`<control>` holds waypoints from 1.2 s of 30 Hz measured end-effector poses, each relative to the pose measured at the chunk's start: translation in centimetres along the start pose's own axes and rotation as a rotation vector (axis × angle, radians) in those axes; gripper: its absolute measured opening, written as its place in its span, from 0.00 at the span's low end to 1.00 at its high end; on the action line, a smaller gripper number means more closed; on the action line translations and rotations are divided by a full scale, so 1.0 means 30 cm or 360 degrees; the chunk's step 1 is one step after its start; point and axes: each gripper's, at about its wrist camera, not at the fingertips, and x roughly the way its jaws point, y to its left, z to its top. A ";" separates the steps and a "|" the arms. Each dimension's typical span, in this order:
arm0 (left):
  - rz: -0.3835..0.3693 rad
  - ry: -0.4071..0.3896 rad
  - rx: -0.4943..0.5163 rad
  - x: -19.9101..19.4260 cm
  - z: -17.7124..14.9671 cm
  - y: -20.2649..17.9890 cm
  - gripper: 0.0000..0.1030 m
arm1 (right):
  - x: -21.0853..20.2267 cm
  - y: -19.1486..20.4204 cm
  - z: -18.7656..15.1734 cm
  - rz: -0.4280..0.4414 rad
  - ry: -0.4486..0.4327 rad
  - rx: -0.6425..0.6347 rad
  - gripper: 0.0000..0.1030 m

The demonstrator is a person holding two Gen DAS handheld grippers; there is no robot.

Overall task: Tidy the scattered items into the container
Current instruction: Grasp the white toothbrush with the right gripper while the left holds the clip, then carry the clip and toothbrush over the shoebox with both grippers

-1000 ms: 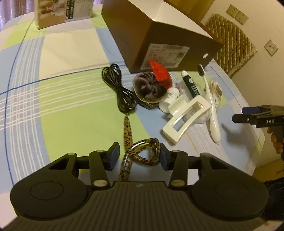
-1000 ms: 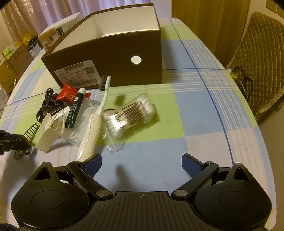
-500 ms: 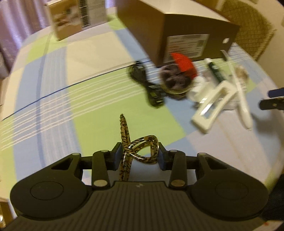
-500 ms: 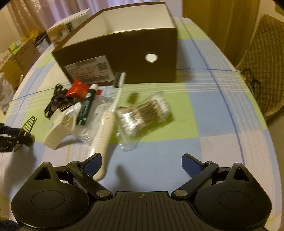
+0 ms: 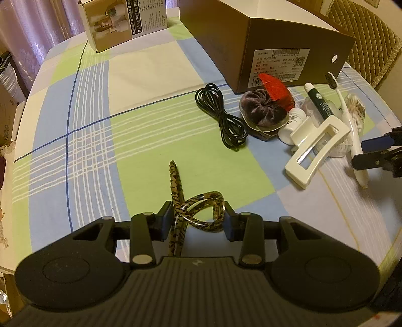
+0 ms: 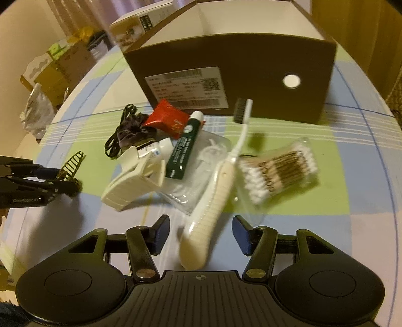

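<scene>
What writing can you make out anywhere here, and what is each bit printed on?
"GenRobot.AI": on the side of the left tool, seen from the right wrist.
Brown box: white shipping label with barcode and QR code; print too small to read.
Green tube: white lettering, blurred.
Red packet: pale lettering, blurred.
Small white bottle: label unreadable.
Product carton: fine print unreadable.
</scene>
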 end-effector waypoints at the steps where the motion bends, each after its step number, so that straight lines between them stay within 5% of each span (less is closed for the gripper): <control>1: 0.0002 0.0000 -0.0002 0.000 0.000 -0.002 0.34 | 0.006 -0.001 -0.002 -0.0017 0.0000 0.0001 0.33; 6: -0.0017 0.0009 -0.0006 -0.003 -0.004 -0.014 0.34 | -0.013 -0.016 -0.017 -0.0071 0.0060 -0.0038 0.20; 19: -0.0026 0.0050 -0.0015 0.019 -0.007 -0.080 0.39 | -0.014 -0.019 -0.044 -0.0206 -0.0012 -0.0138 0.29; 22: -0.0011 0.0035 -0.0001 0.022 -0.008 -0.090 0.40 | -0.007 -0.003 -0.045 -0.0254 -0.0020 -0.0217 0.18; 36: -0.0007 0.0026 -0.0001 -0.001 -0.011 -0.110 0.36 | -0.104 -0.024 -0.057 -0.0173 -0.0059 -0.0171 0.17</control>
